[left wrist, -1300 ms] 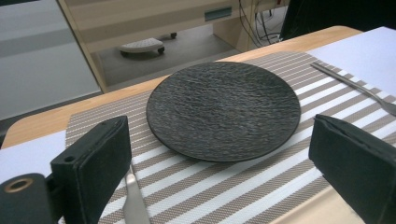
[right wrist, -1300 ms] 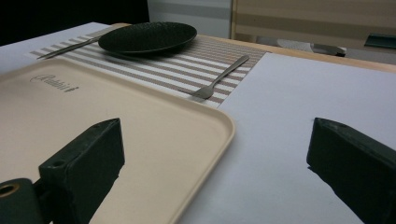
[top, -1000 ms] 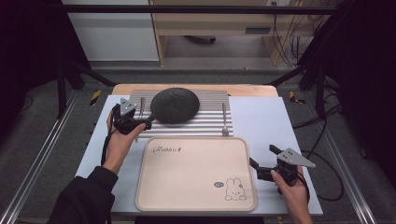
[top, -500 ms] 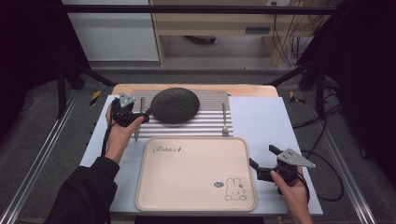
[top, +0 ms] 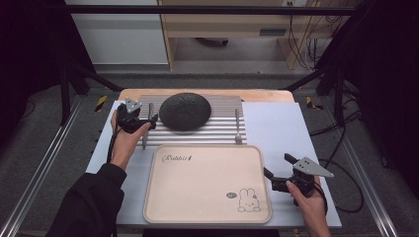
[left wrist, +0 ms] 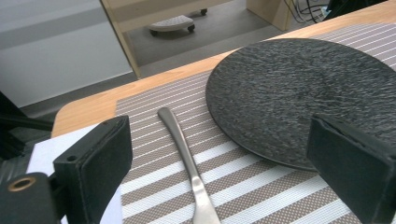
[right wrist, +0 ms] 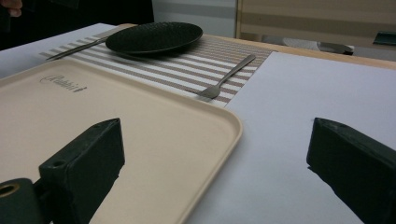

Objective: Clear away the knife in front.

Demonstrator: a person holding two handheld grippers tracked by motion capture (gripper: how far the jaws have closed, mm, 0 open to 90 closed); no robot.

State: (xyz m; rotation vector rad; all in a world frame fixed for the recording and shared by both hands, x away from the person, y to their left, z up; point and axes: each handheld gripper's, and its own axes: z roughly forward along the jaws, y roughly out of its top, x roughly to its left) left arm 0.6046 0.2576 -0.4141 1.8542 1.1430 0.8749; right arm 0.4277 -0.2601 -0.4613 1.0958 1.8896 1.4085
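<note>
A dark textured round plate (top: 185, 111) (left wrist: 299, 93) rests on a striped placemat (top: 222, 131). Left of it lies a silver utensil (top: 146, 129) (left wrist: 187, 158), probably a knife. My left gripper (top: 147, 118) (left wrist: 224, 154) hovers open over that utensil's handle, and the plate's left rim reaches in between the jaws. A fork (top: 237, 127) (right wrist: 229, 77) lies on the mat's right side. My right gripper (top: 277, 165) (right wrist: 219, 158) is open at the right edge of a beige rabbit-print tray (top: 207, 182) (right wrist: 93, 112), holding nothing.
The placemat and tray lie on a white sheet (top: 276, 128) over the wooden table (top: 207, 92). Metal frame rails (top: 44, 163) run along both sides of the table. Bare white sheet lies right of the tray.
My left gripper has edged slightly away from me, staying beside the plate's left rim. The right gripper, plate and tray have not moved.
</note>
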